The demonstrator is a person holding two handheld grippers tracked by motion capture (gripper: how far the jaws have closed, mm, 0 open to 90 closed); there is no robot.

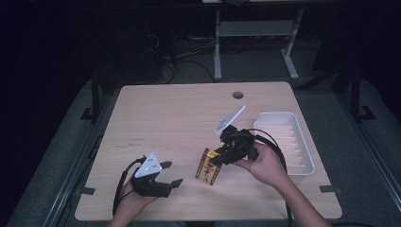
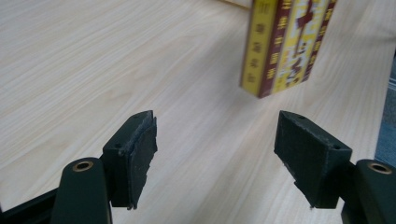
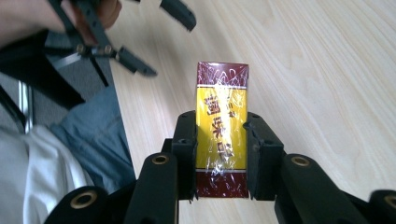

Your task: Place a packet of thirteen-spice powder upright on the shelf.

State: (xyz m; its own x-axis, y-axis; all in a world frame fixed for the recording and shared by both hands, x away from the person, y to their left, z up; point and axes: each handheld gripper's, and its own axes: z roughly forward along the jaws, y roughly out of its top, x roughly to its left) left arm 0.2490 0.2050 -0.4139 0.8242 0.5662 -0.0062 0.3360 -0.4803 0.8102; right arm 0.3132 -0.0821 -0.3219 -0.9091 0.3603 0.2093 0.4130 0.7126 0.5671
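Yellow-and-maroon box (image 3: 221,135) tilted above the table (image 1: 179,118), in right tool (image 3: 220,156) pads.

Bare worktop (image 1: 179,118) across left and far stretches; white tray (image 1: 302,163) blocking right edge; box (image 1: 209,172) between claws.

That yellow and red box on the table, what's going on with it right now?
A person holds a gripper in each hand at a wooden table. The right gripper is shut on the yellow and red box, clamping its two narrow sides and holding it tilted above the tabletop. The left gripper is open with nothing between its pads, its jaws pointing toward the box. A white tray sits at the table's right edge.
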